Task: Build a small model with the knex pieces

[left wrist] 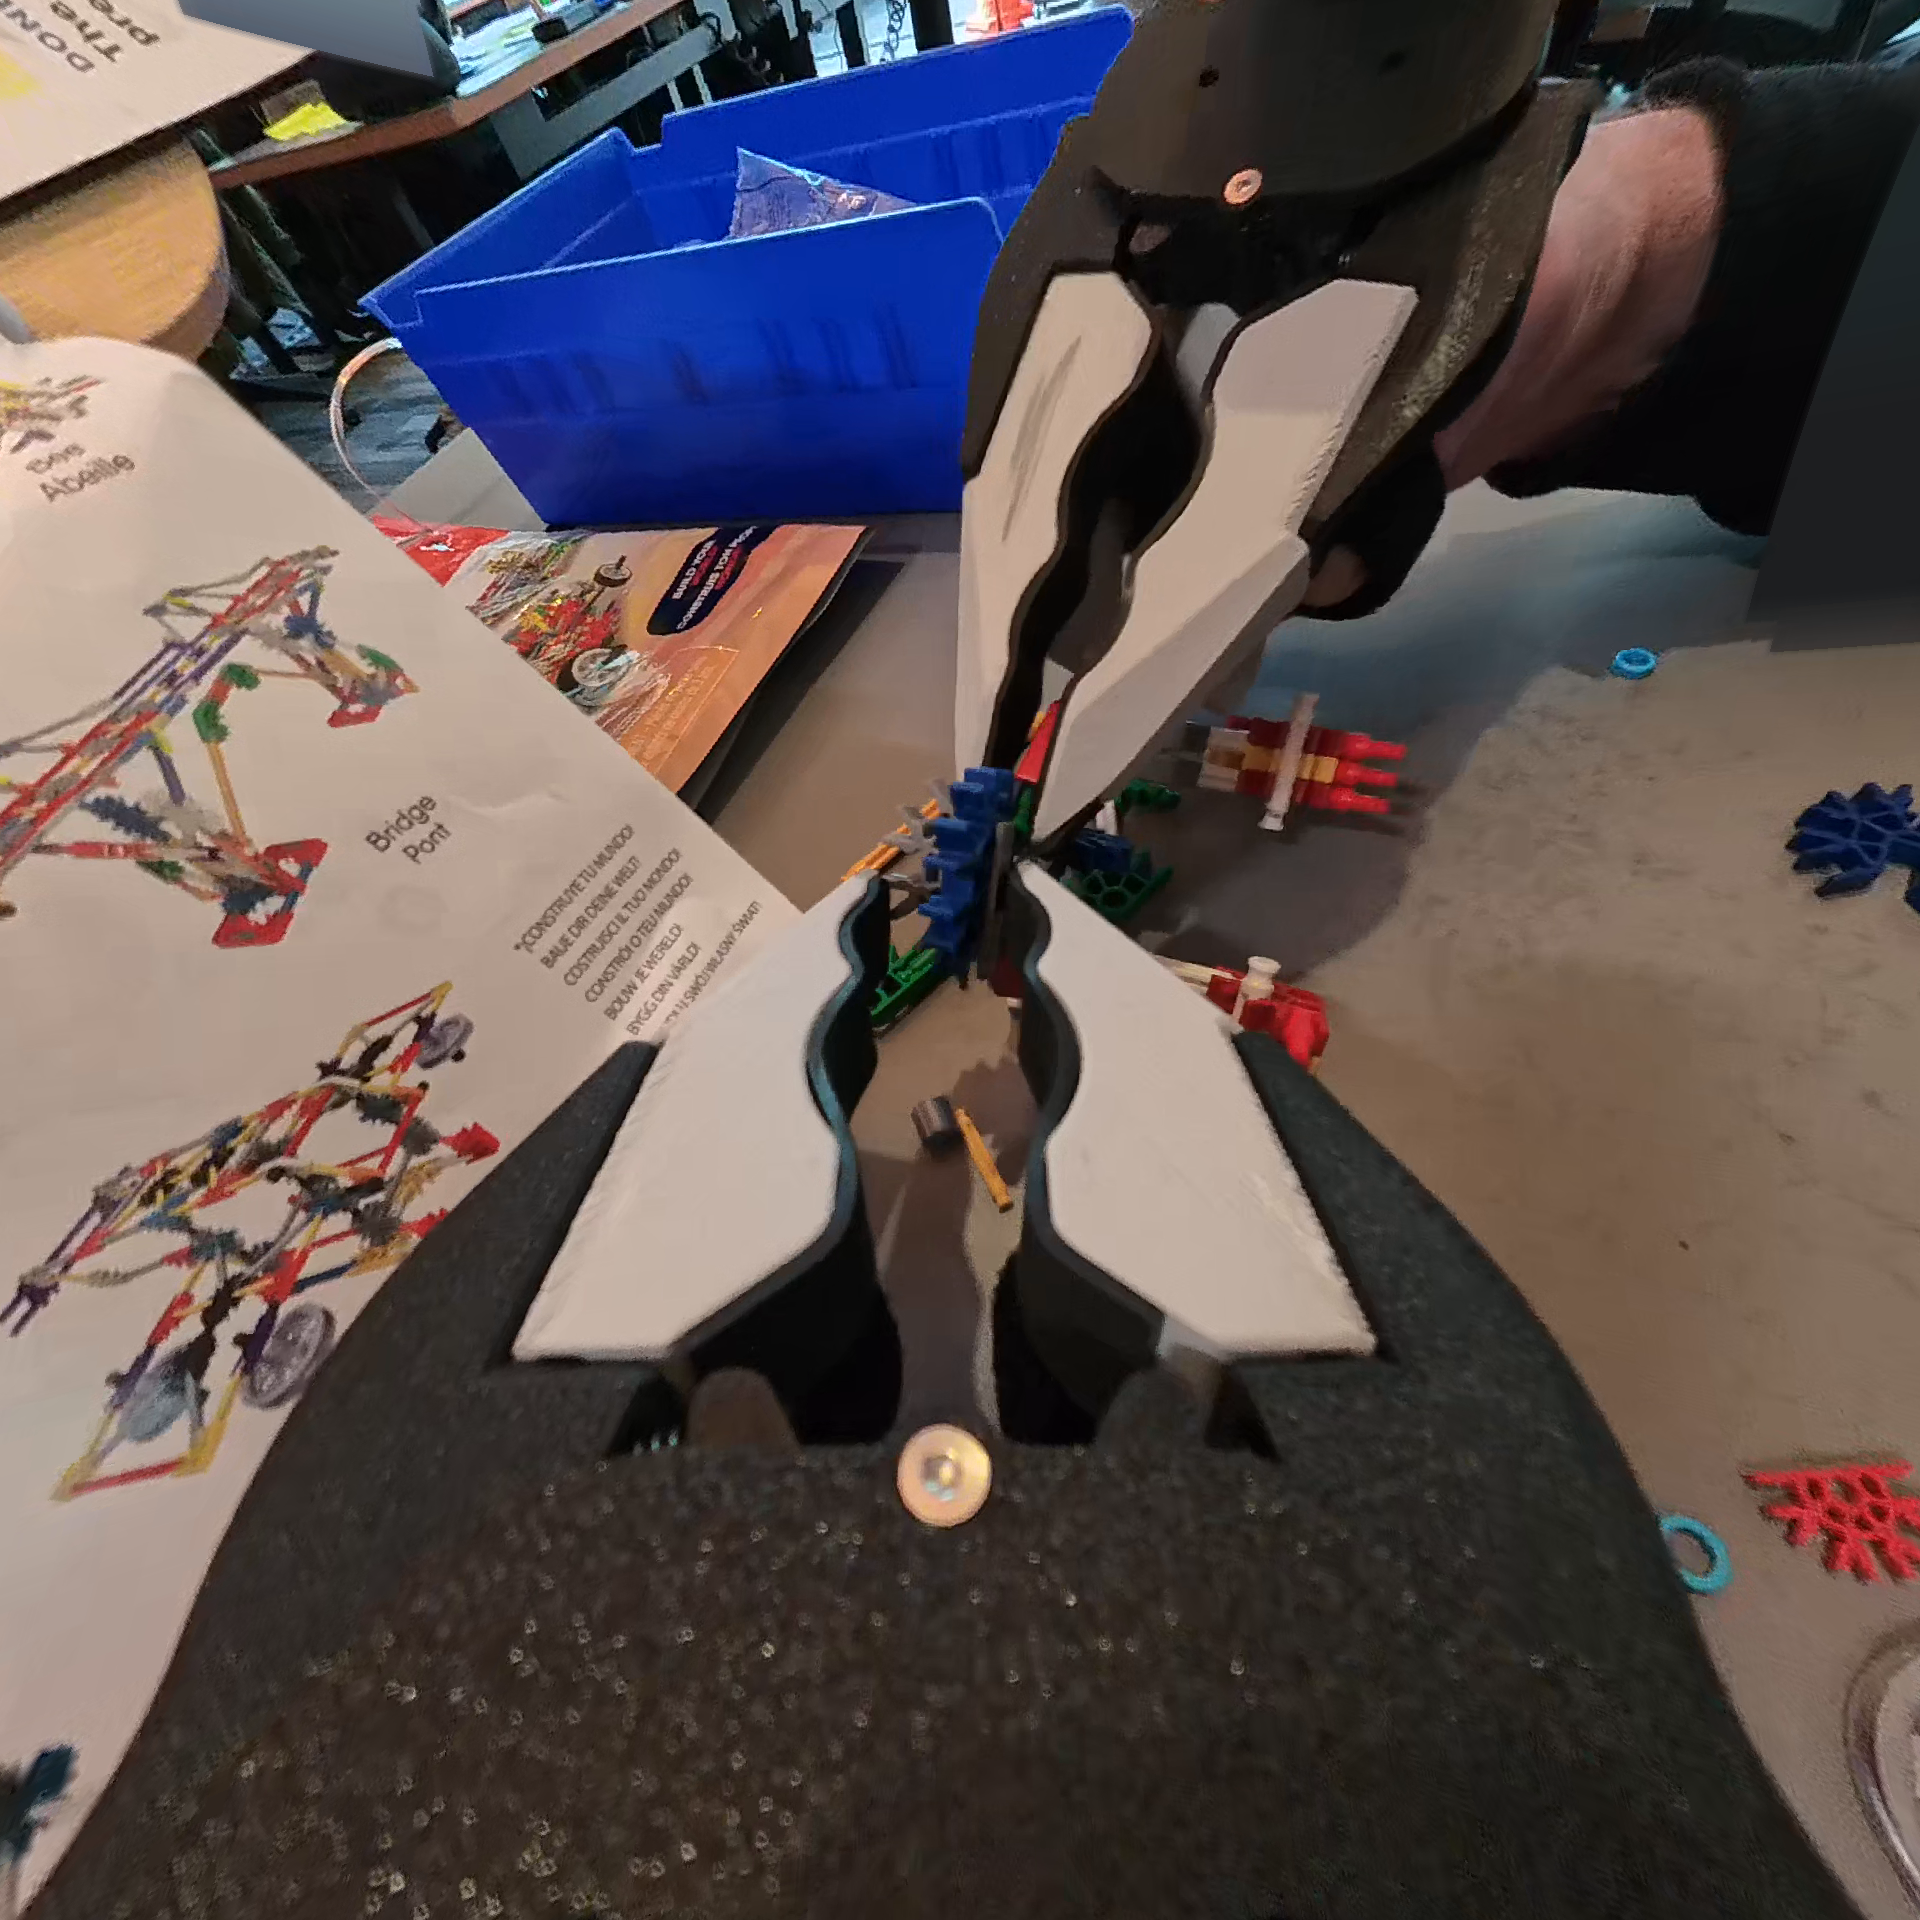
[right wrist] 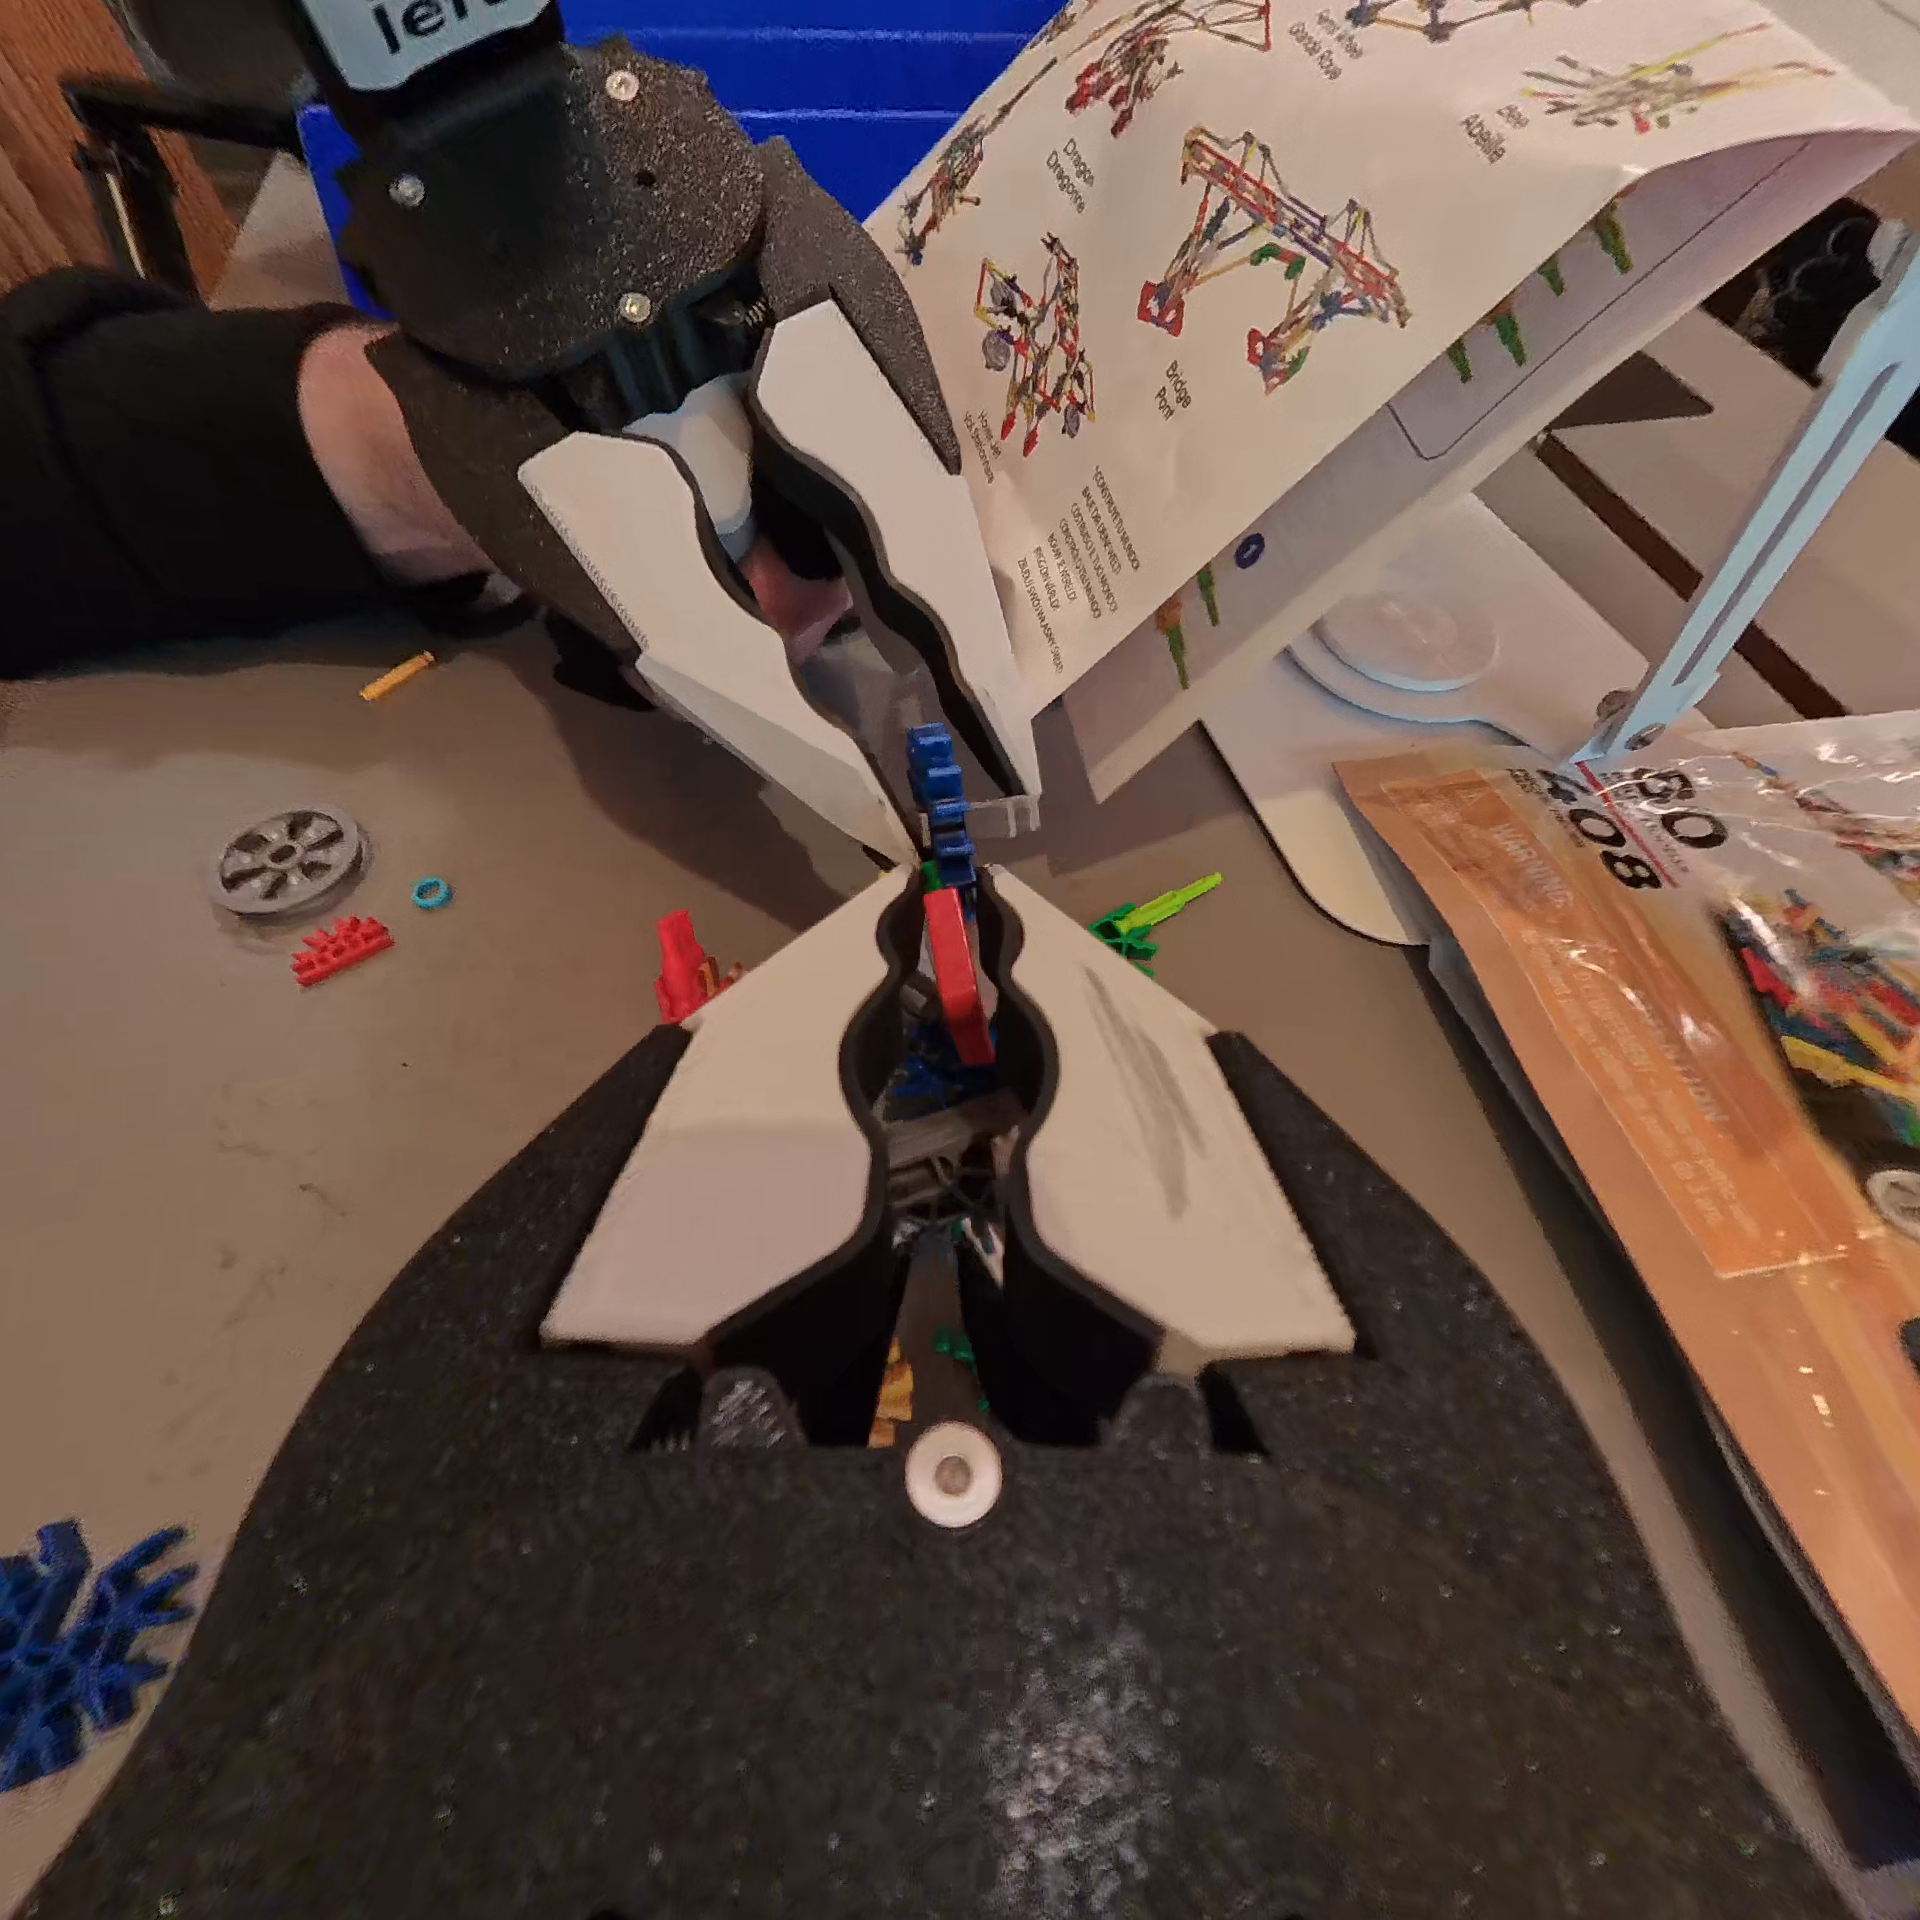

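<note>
The left tool (left wrist: 951,883) has its two white fingers drawn nearly together at the tips, pinching the blue toothed wheel (left wrist: 961,868) of a small toy build held just above the grey table (left wrist: 1558,987). The right tool (right wrist: 951,883) meets it tip to tip from the other side, its fingers closed on a flat red piece (right wrist: 951,982) of the same build, with the blue wheel standing just beyond its tips. In the left wrist view the right tool (left wrist: 1023,800) comes down from above, gripped by a hand (left wrist: 1600,301) in a dark fingerless glove.

Under and behind the build lie green connector pieces (left wrist: 1117,883) and two clumps of red and white parts (left wrist: 1309,764), close enough to crowd the fingertips. Between the left tool's fingers, on the table, lie a small grey cylinder (left wrist: 933,1122) and a short yellow rod (left wrist: 985,1158).

To the left tool's left, a large printed sheet with drawings of models (left wrist: 260,831) hangs over the table edge, touching the tool's outer finger in the right wrist view. A blue plastic bin (left wrist: 707,364) stands behind, and a colourful booklet (left wrist: 665,623) lies in front of it.

Loose on the table, well apart from the build: a blue snowflake connector (left wrist: 1860,842), a red snowflake connector (left wrist: 1844,1517), two small teal rings (left wrist: 1694,1553), a grey spoked wheel (right wrist: 291,857), a red comb-like piece (right wrist: 343,951), and a clear bag of parts (right wrist: 1787,987) on brown card at the right.
</note>
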Tool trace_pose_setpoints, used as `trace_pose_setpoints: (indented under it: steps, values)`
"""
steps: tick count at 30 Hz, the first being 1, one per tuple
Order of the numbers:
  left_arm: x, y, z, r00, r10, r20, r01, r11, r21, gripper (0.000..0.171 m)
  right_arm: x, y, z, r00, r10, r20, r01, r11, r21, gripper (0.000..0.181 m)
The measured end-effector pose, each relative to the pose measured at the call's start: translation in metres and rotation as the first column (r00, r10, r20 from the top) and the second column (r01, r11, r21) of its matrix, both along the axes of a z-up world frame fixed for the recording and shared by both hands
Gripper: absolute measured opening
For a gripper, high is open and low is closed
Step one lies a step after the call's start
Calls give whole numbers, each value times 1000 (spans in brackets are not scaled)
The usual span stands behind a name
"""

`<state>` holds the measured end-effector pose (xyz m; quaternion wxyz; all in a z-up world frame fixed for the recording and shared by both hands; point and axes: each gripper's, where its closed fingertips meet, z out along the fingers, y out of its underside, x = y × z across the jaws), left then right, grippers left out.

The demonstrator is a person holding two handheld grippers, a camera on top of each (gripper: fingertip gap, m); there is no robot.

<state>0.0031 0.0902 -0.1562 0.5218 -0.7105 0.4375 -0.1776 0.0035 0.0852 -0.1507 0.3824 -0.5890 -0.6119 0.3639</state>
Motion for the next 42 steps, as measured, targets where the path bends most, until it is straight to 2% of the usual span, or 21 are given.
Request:
trace_pose_setpoints:
  steps: [6, 14, 17, 33, 37, 39, 42]
  values:
    - [1, 0, 1, 1000, -6, -4, 6, 1000, -11, 20, 9, 1, 1, 999, 34, 7, -34, 994, 105, 10]
    - [0, 1, 1, 1000, -1, 7, 2, 1000, -20, 20, 5, 1, 2, 999, 34, -5, -33, 991, 129, 8]
    - [1, 0, 1, 1000, -5, 1, 5, 1000, -15, 20, 5, 0, 2, 999, 39, -7, -38, 996, 85, 6]
    - [1, 2, -1, 995, 35, -94, -31, 999, 35, 19, 2, 1, 2, 1000, -8, 19, 8, 999, 34, 4]
    - [-2, 4, 1, 992, 37, -117, -34, 999, 28, 20, 1, 3, 2, 1000, -13, 23, 10, 994, 108, 7]
    - [2, 1, 2, 993, 19, -115, -16, 999, 28, 20, 1, 3, 5, 1000, -13, 28, 7, 979, 204, 14]
    - [5, 1, 0, 987, 24, -161, -17, 999, 46, 20, 2, 0, 2, 998, 5, 64, -23, 961, 276, 9]
